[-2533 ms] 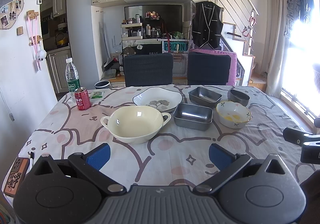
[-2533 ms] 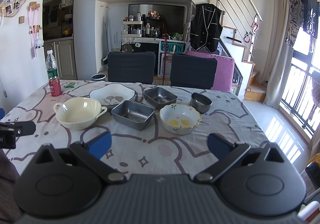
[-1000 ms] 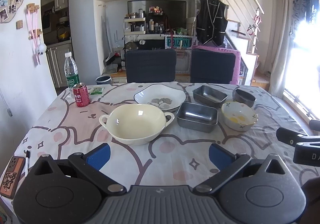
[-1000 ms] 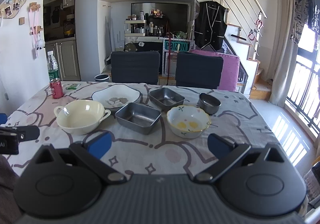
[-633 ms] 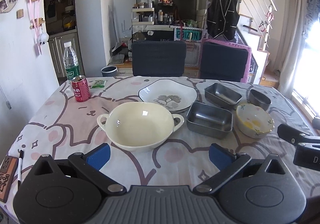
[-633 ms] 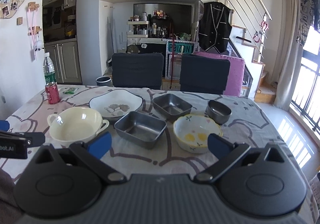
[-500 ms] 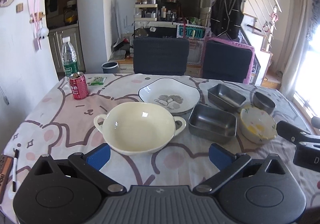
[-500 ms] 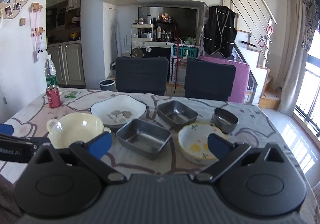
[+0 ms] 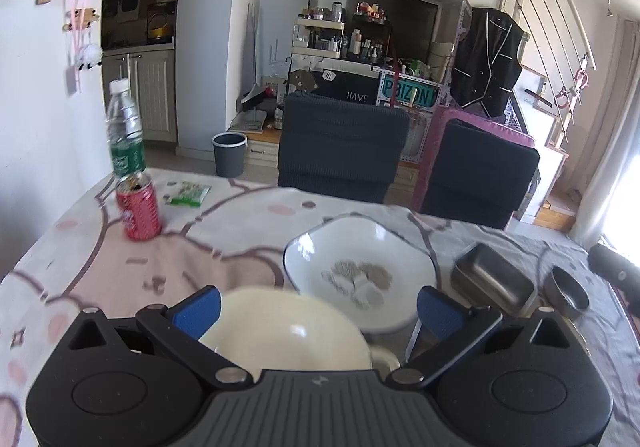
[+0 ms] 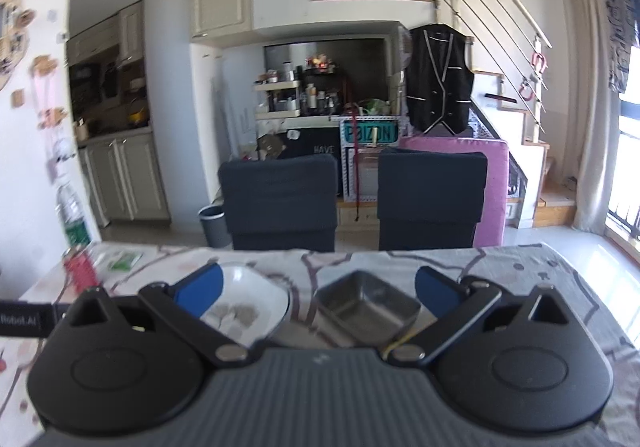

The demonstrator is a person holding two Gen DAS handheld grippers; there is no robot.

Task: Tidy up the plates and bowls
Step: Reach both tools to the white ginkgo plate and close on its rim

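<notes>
Two grippers spread wide: left gripper (image 9: 318, 307) over cream bowl (image 9: 288, 331), white plate (image 9: 360, 267) just behind bowl; right gripper (image 10: 316, 293) above steel tray (image 10: 366, 305).

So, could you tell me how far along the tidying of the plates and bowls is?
Nothing looks stacked yet. The cream bowl, white plate, metal trays and small metal bowl each sit apart on the table. The left gripper is open over the cream bowl, the right gripper open near a tray; all the sorting remains.
</notes>
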